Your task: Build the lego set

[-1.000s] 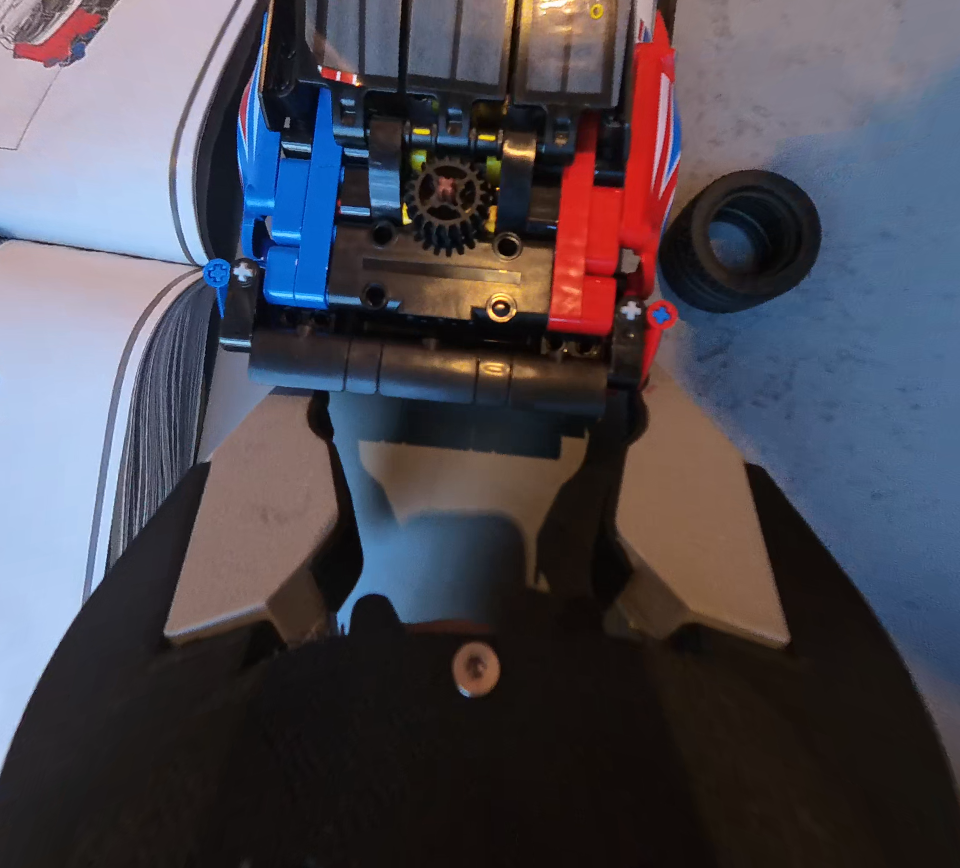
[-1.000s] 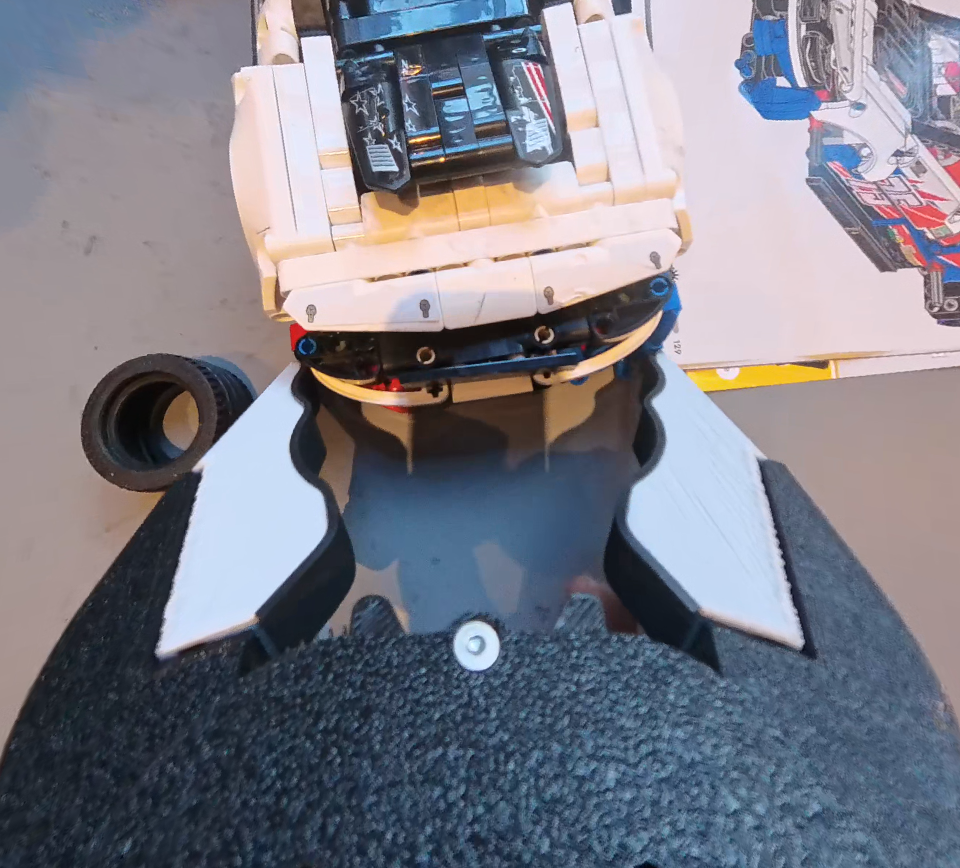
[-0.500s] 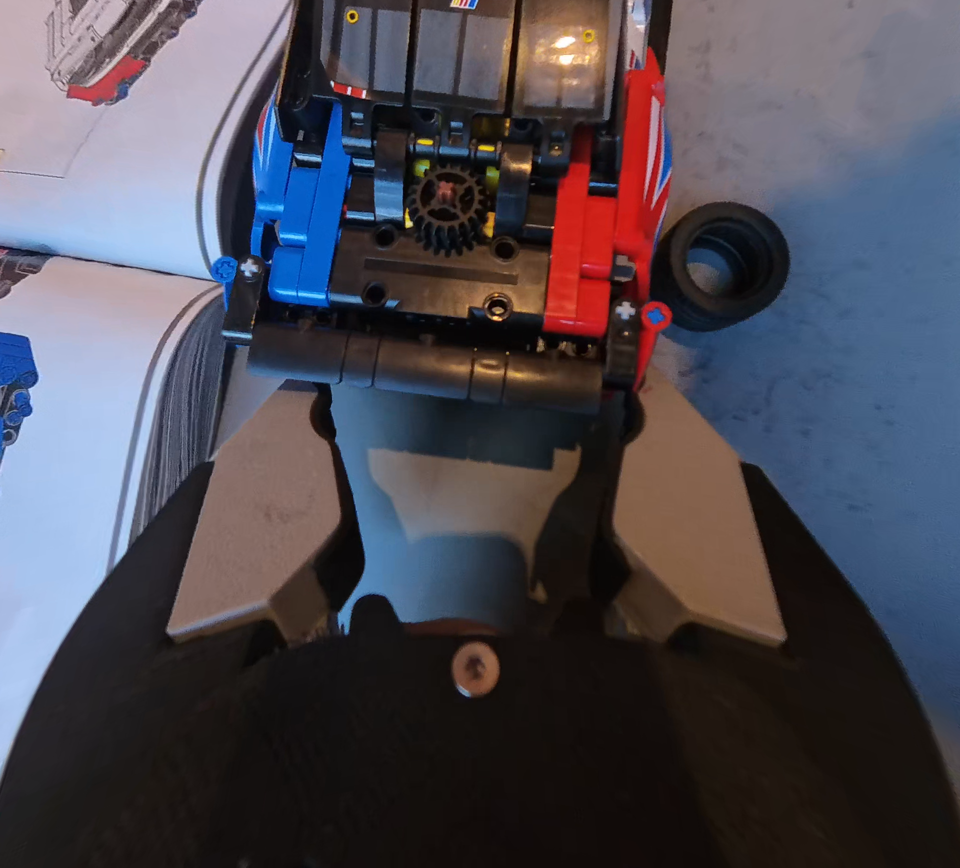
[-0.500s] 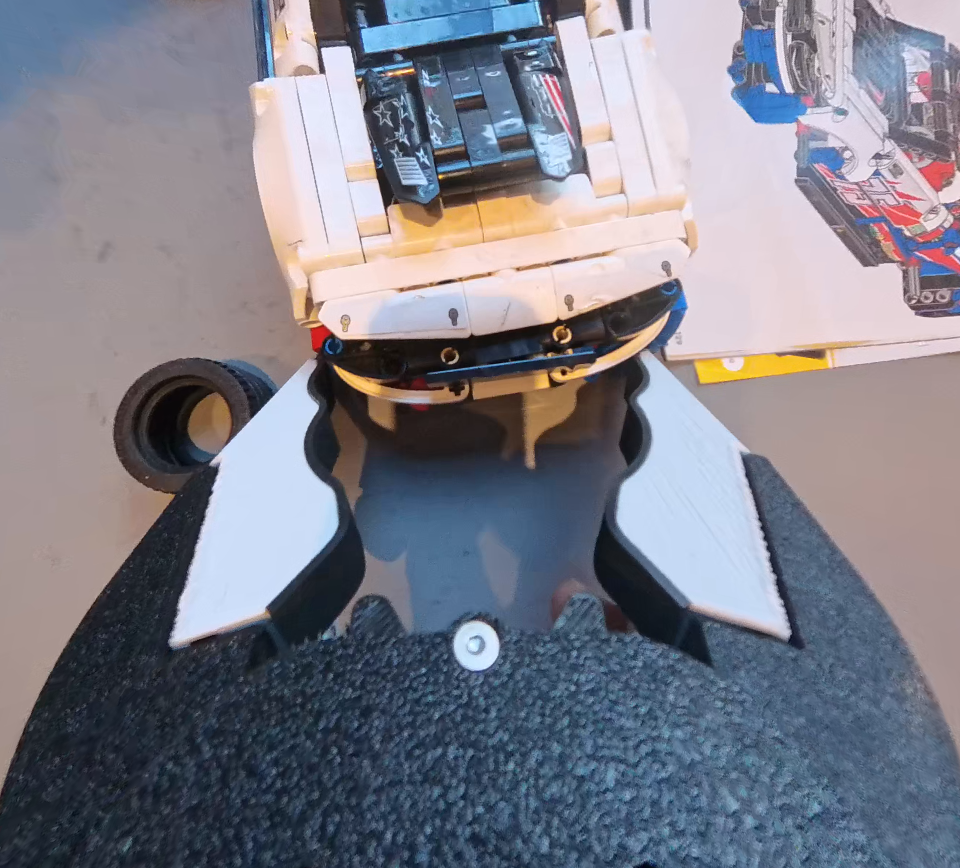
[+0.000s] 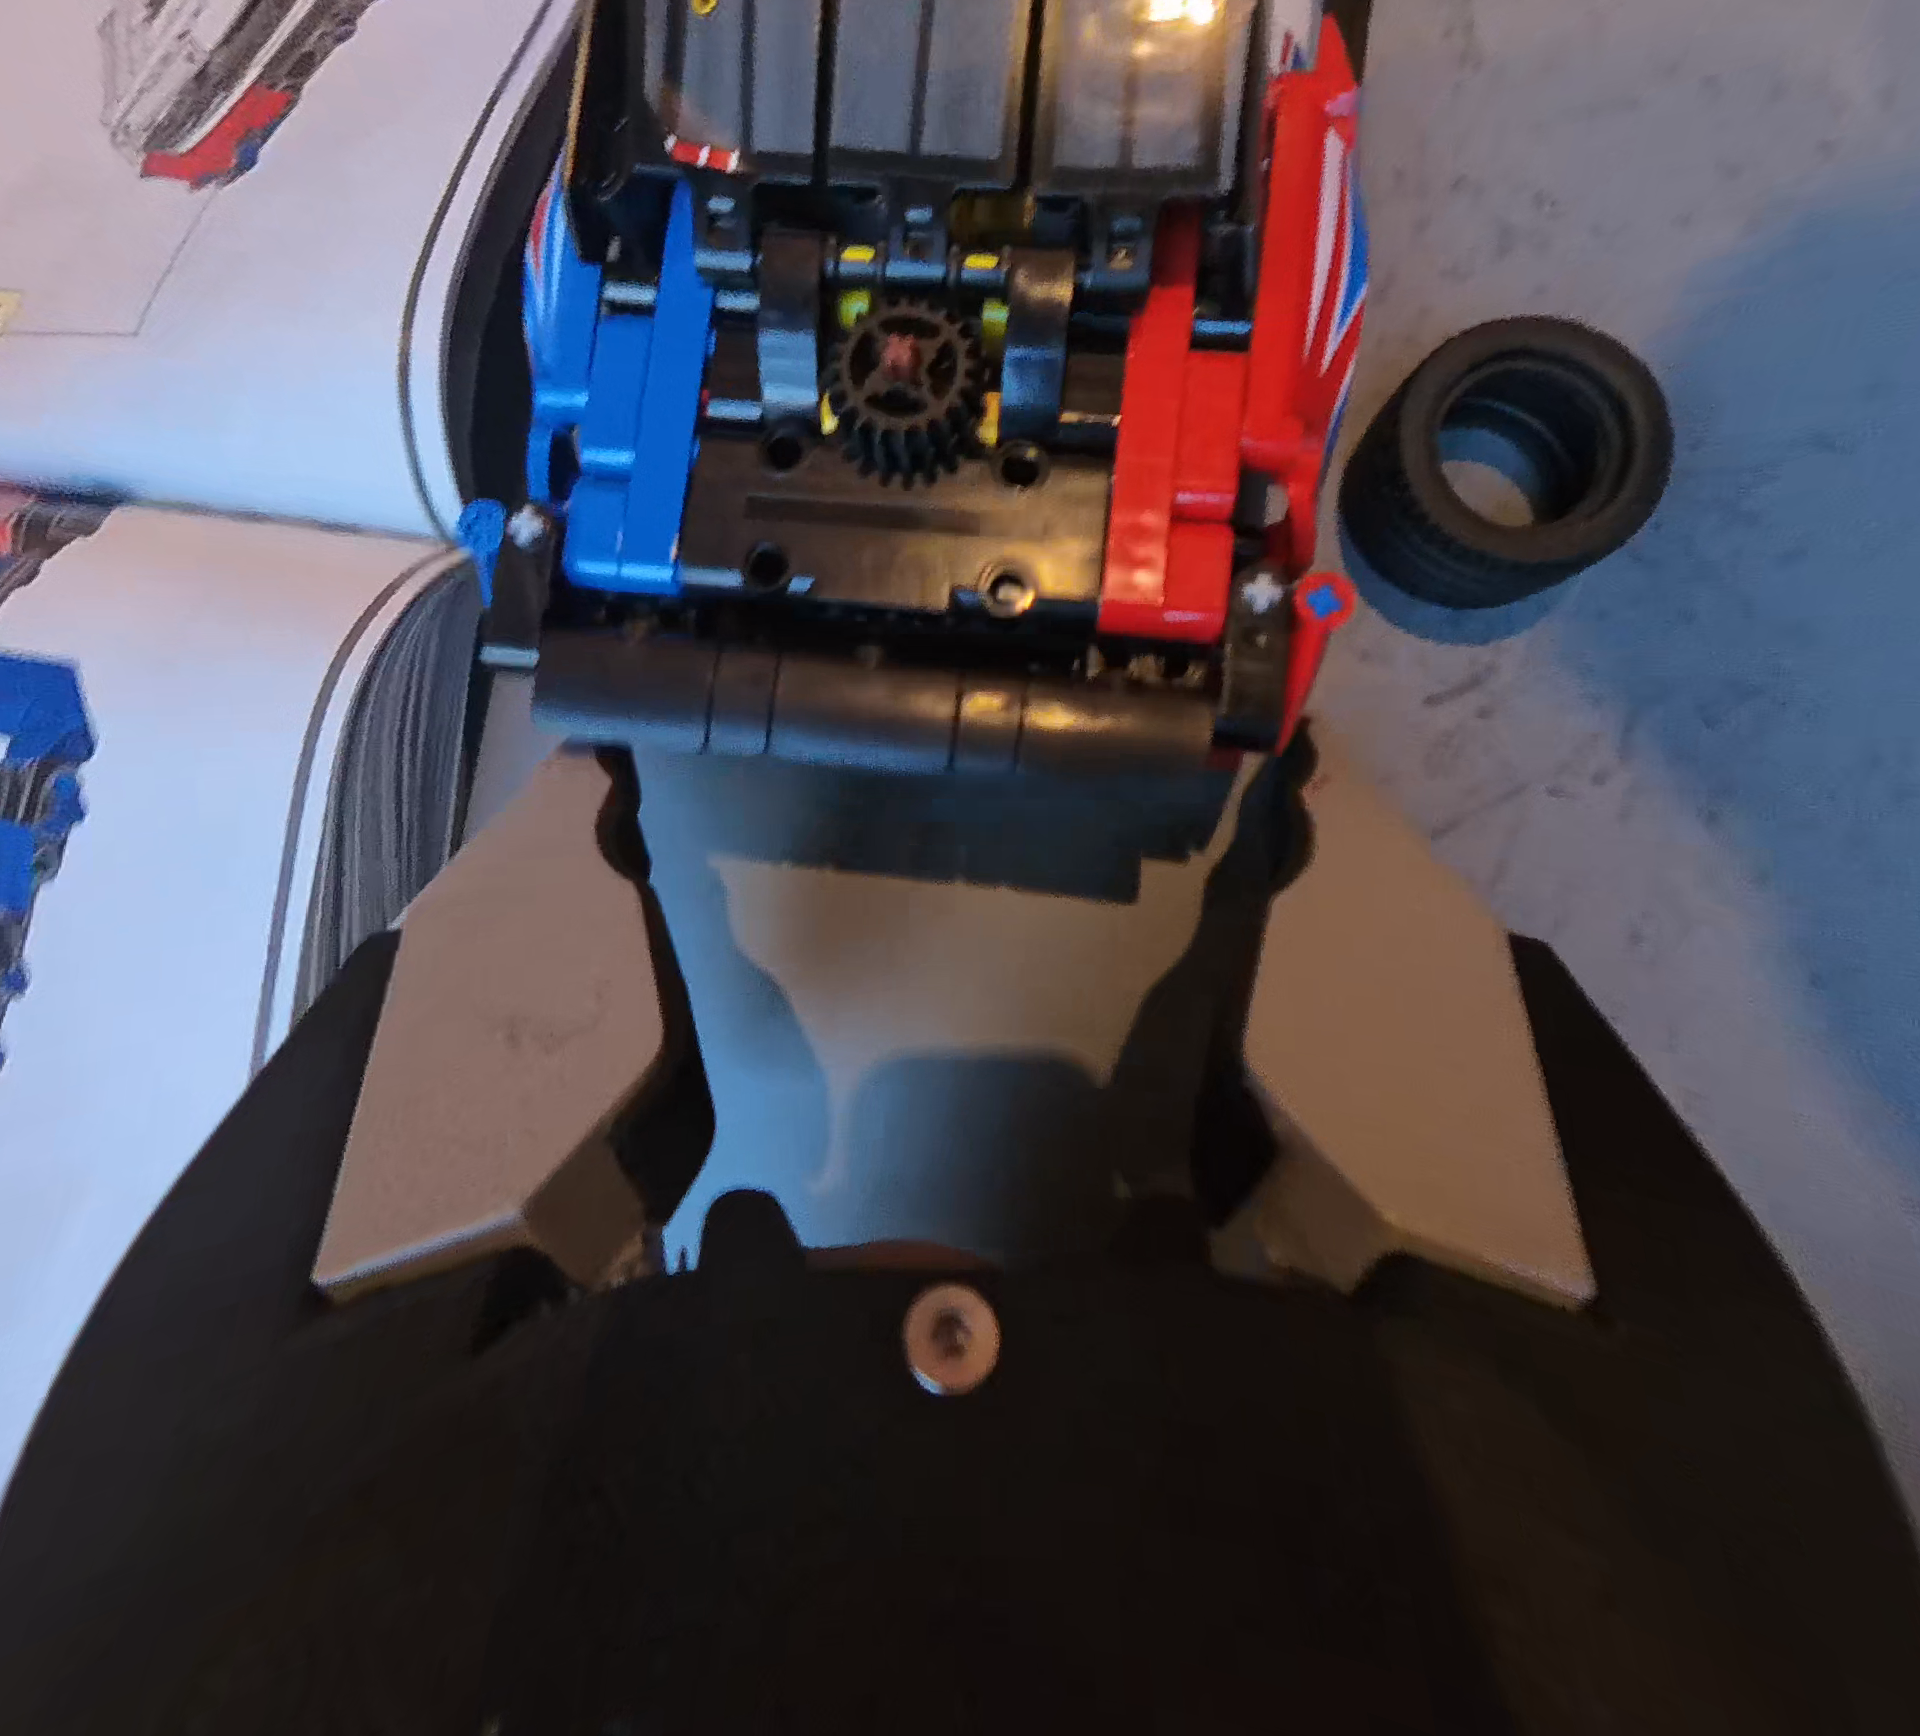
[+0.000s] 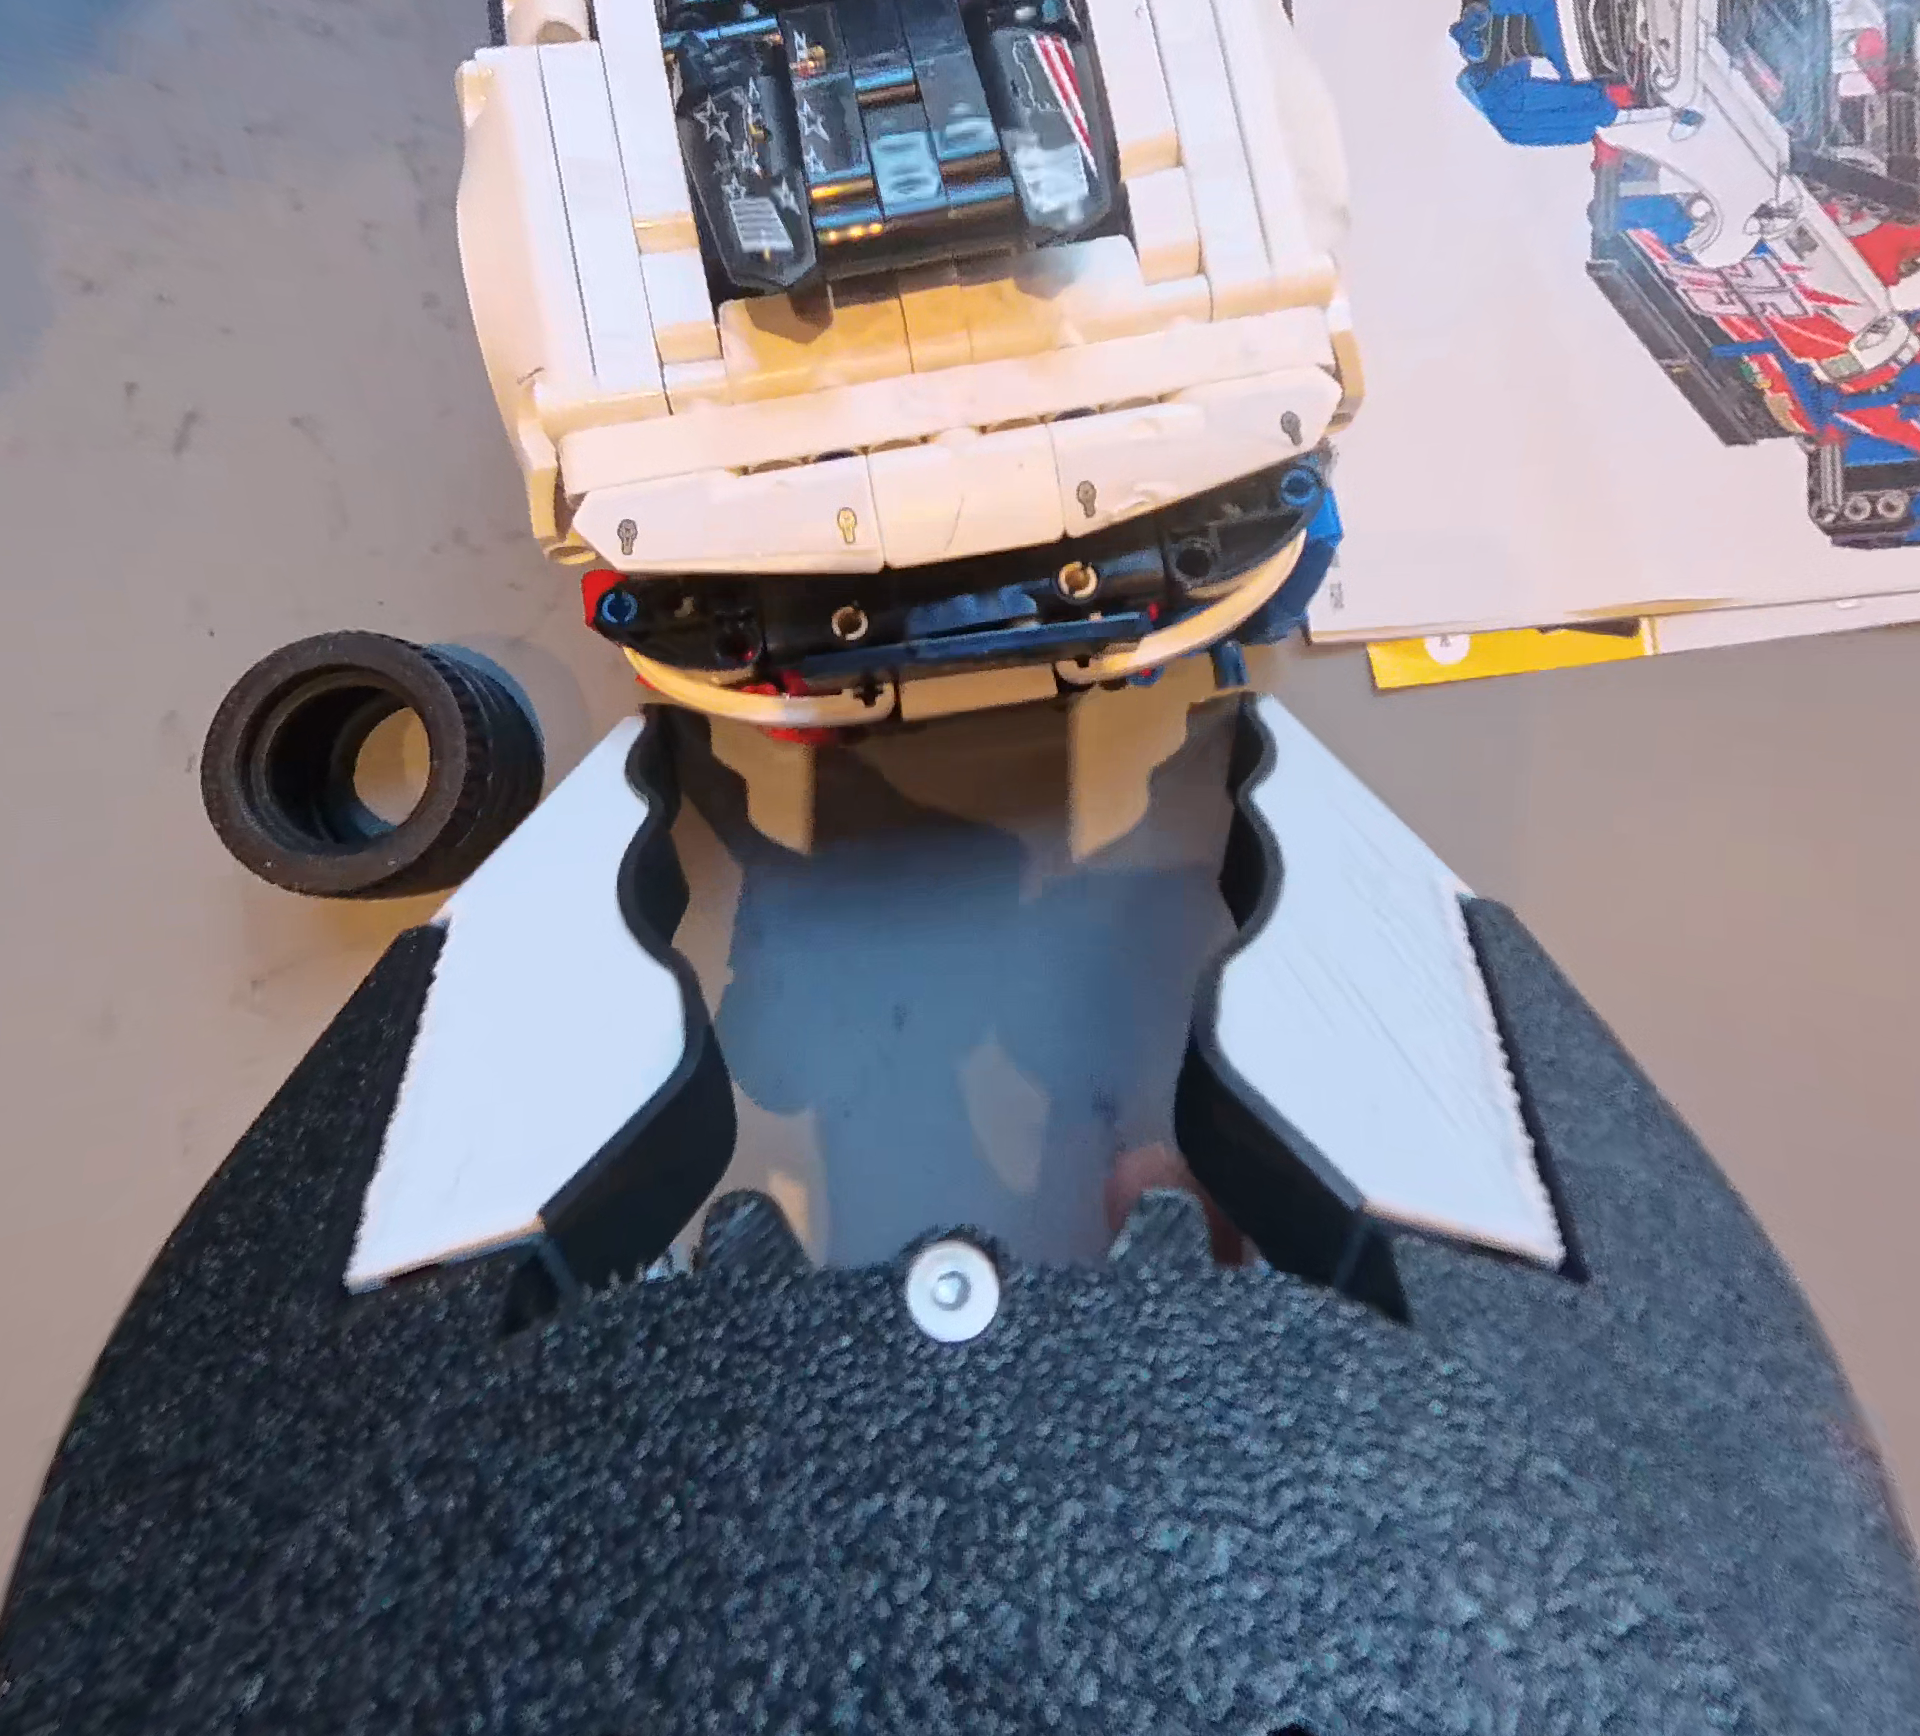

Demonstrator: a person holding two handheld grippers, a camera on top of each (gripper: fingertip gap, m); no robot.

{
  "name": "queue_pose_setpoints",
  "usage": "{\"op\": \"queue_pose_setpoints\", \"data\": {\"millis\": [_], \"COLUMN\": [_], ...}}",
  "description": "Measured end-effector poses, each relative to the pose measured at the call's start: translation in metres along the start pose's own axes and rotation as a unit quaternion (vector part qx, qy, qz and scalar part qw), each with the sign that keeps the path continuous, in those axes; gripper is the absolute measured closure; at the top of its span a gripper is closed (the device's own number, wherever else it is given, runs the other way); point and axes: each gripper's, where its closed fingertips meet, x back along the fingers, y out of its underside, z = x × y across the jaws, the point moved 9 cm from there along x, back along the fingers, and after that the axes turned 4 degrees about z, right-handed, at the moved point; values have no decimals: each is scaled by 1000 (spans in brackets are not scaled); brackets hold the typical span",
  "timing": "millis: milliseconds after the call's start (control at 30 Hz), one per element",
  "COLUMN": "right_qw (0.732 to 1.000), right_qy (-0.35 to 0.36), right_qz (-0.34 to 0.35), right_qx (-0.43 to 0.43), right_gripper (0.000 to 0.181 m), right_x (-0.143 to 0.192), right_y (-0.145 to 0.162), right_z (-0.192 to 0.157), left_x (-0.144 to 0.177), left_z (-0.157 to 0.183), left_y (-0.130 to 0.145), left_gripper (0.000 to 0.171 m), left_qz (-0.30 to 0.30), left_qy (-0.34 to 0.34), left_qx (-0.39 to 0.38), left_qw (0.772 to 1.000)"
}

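Note:
The lego car is held between both grippers. In the left wrist view its rear (image 5: 894, 533) shows a black gear, a blue side, a red side and a black bumper. My left gripper (image 5: 945, 761) has its jaws wide apart, with the grey fingertips (image 5: 1283, 782) pressed on the rear corners. In the right wrist view the white hood and black front bumper (image 6: 935, 398) face me. My right gripper (image 6: 945, 725) clamps the front bumper with its white fingers (image 6: 582, 907).
A loose black tyre (image 5: 1507, 460) lies right of the car's rear; it or another one also lies left of the front (image 6: 364, 793). The open instruction booklet (image 5: 208, 398) (image 6: 1507, 336) lies beside the car on the grey table (image 6: 208, 336).
The car stays fixed in both grippers, while the booklet and tyres shift slightly in both views. The car and grippers have moved a little together over the table.

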Motion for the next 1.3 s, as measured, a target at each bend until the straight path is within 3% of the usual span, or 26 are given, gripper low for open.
{"op": "queue_pose_setpoints", "data": {"millis": [100, 200, 833, 967, 1100, 1300], "right_qw": [1000, 1000, 999, 999, 989, 929], "right_qy": [-10, -10, 12, 16, -21, -74], "right_qz": [4, 0, 40, 28, 74, 154], "right_qx": [8, 8, -2, -37, -125, -330], "right_gripper": [72, 73, 83, 83, 91, 92], "right_x": [-4, -5, -1, 6, 18, 30], "right_y": [-3, -4, 0, 8, 14, 22], "right_z": [0, 0, -9, -11, -18, -5], "left_x": [-7, -8, -6, -4, 1, -4], "left_z": [-6, -8, 0, 0, -4, -12], "left_y": [-5, -4, -3, -1, 4, 3], "left_gripper": [47, 59, 61, 63, 58, 39], "left_qz": [-3, 3, 12, 17, 16, 11], "left_qy": [0, 20, 7, 5, -3, -3], "left_qx": [9, 14, 23, 20, 22, 16], "left_qw": [1000, 1000, 1000, 1000, 1000, 1000]}}
